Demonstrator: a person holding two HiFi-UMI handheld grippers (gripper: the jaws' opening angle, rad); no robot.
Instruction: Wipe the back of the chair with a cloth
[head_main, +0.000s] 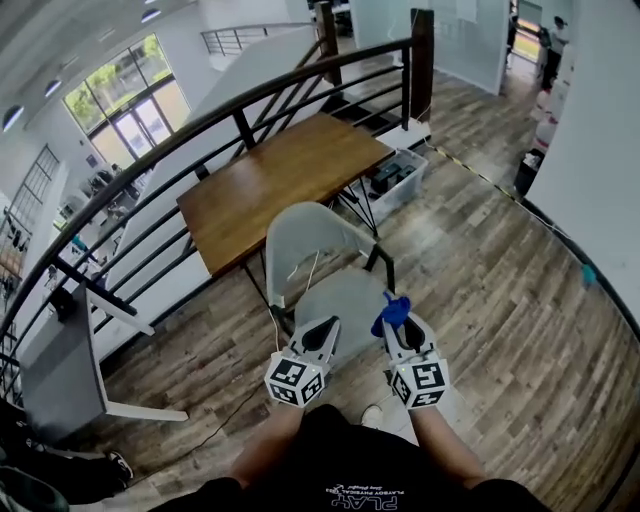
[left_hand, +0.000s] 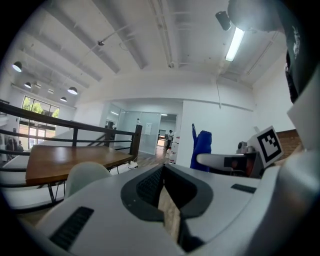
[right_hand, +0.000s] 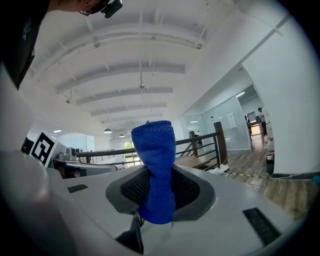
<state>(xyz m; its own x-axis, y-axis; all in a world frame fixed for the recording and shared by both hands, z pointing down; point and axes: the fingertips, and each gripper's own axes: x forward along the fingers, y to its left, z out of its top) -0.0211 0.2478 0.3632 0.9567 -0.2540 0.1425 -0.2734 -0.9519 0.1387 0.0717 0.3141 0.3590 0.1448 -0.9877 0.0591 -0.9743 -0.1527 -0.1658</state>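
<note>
A pale grey shell chair (head_main: 318, 262) stands in front of me, its curved back (head_main: 300, 228) toward a wooden table. My right gripper (head_main: 399, 322) hovers over the chair's right side, shut on a blue cloth (head_main: 392, 312) that sticks up from its jaws; the right gripper view shows the cloth (right_hand: 157, 165) pinched upright between the pads. My left gripper (head_main: 318, 337) hangs over the seat's front, jaws closed with nothing between them. In the left gripper view, the chair back (left_hand: 85, 175) shows low left, and the blue cloth (left_hand: 201, 145) appears to the right.
A wooden table (head_main: 280, 180) sits just beyond the chair, against a dark metal railing (head_main: 200, 125). A grey storage box (head_main: 400, 180) lies under the table's right end. A white desk (head_main: 60, 370) stands at the left. A cable (head_main: 230, 415) runs across the plank floor.
</note>
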